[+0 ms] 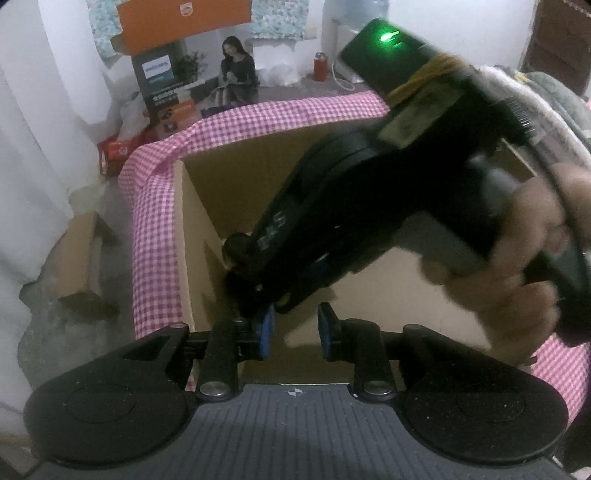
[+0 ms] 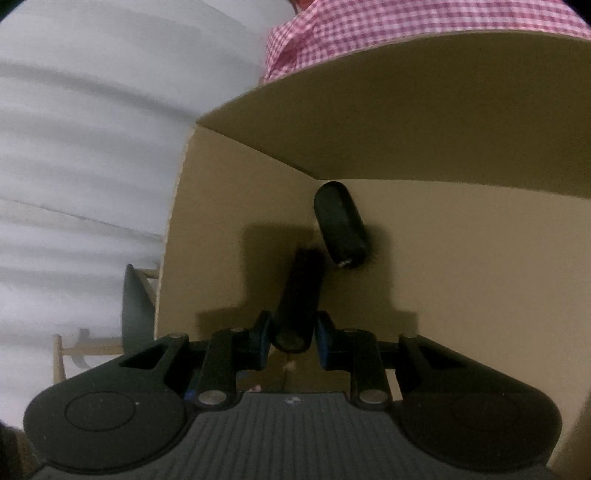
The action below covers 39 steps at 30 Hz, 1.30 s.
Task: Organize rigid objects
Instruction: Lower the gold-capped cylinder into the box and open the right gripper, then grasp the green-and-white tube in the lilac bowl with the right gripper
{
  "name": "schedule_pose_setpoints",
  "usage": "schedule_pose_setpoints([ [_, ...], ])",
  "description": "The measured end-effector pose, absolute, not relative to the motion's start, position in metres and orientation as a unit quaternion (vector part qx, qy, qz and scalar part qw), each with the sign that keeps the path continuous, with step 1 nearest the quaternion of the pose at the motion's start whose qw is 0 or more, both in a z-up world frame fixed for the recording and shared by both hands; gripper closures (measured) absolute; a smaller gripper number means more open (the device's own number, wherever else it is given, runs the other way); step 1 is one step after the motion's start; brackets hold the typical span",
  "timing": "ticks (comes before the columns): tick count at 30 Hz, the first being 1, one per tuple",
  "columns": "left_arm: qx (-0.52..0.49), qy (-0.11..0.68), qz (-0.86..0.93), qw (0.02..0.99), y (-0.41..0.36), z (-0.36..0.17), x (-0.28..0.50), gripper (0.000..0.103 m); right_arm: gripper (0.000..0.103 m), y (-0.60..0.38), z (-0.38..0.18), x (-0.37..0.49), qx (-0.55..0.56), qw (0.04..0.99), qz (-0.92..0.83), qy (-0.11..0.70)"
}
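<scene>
One black capsule (image 2: 341,227) already boxed; right gripper (image 2: 291,338) clenching a black stick (image 2: 299,295), left gripper (image 1: 295,328) parted, empty.

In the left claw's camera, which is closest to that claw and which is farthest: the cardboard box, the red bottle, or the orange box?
1. Cardboard box: right below the left claw.
2. Red bottle: far back on the floor, right of middle.
3. Orange box: back by the wall, top left; too close to the bottle to call.
</scene>
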<state>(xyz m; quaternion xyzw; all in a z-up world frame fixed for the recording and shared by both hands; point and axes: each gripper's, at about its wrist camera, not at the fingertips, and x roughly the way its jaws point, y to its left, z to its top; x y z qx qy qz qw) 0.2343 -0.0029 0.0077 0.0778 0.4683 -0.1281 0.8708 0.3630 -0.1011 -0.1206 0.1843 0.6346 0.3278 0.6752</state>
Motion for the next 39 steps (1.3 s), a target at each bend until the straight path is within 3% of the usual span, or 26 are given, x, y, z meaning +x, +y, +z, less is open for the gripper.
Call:
schedule_pose_setpoints([
  [3,0.074,0.455,-0.13,0.878,-0.001,0.013,0.229,0.069,0.07,-0.095,-0.119,0.364,0.174,0.682,0.327,0.631],
  [6,0.072,0.436,-0.129,0.888,0.002,0.022,0.217,0.062,0.044,-0.098,-0.116,0.36,0.175,0.692,0.321,0.622],
  [7,0.071,0.43,-0.129,0.891,0.004,0.025,0.213,0.06,0.041,-0.1,-0.114,0.358,0.174,0.697,0.319,0.618],
  [15,0.045,0.38,-0.138,0.913,0.015,0.052,0.169,0.05,0.041,-0.131,-0.081,0.339,0.2,0.72,0.318,0.584],
  [26,0.026,0.333,-0.2,0.921,0.005,0.061,0.087,0.039,0.041,-0.23,0.003,0.214,0.271,0.773,0.354,0.451],
  [34,0.056,0.379,-0.269,0.884,-0.047,0.005,0.077,0.043,0.042,-0.264,-0.077,0.143,0.334,0.733,0.293,0.515],
  [38,0.099,0.385,-0.276,0.875,-0.07,-0.014,0.08,0.057,0.048,-0.273,-0.118,0.139,0.381,0.694,0.257,0.554],
  [39,0.103,0.389,-0.277,0.873,-0.074,-0.017,0.082,0.065,0.049,-0.274,-0.125,0.14,0.387,0.689,0.251,0.559],
])
